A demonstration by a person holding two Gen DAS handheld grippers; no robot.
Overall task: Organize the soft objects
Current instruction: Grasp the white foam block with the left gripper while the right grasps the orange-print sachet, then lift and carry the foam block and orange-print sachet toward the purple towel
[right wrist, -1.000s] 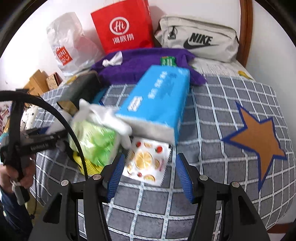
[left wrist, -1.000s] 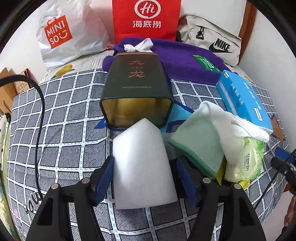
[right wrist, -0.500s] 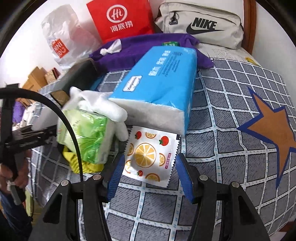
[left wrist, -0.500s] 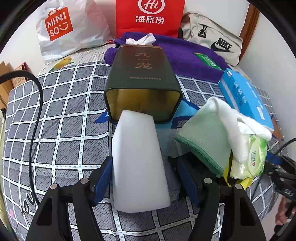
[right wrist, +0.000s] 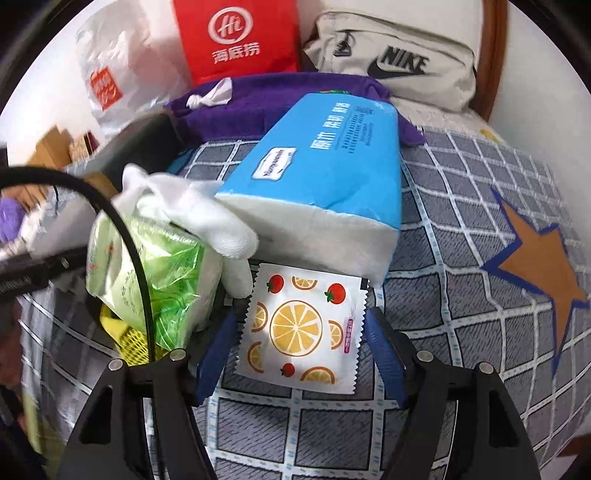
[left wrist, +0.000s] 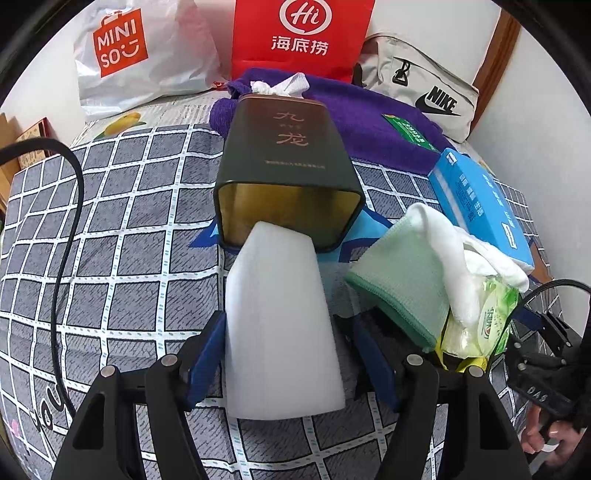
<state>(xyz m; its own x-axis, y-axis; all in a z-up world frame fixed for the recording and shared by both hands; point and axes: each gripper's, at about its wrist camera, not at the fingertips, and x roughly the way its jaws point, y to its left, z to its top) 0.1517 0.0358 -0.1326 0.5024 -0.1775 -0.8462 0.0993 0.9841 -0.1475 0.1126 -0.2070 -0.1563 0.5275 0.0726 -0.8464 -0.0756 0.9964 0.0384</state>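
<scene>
White foam block [left wrist: 280,325] lies between the two blue pads of the left tongs [left wrist: 286,354], pointing away towards a dark green tin [left wrist: 290,177] that lies on its side with its open, gold-lined mouth facing near. The far end of the foam reaches the lip of the tin's mouth. The left pad touches the foam's side; a sliver of gap shows at the right pad, so I cannot tell whether the tongs grip it.

All this rests on a bed with a grey checked cover [left wrist: 110,258]. Right of the foam sits a heap: a folded green cloth [left wrist: 402,284], a white glove [right wrist: 207,218] draped over a green wet-wipe pack [right wrist: 147,273], and a blue tissue pack [right wrist: 325,166] leaning behind them.

In the right wrist view, the right tongs [right wrist: 299,343] have just been opening and stand released, one pad on each side of a flat white sachet printed with oranges and tomatoes [right wrist: 303,325], without pressing it. The sachet lies on the cover, its far edge tucked under the tissue pack.

At the far side are a purple towel [left wrist: 369,114], a red paper bag [left wrist: 299,33], a white plastic bag [left wrist: 140,55] and a beige pouch [left wrist: 417,88].
</scene>
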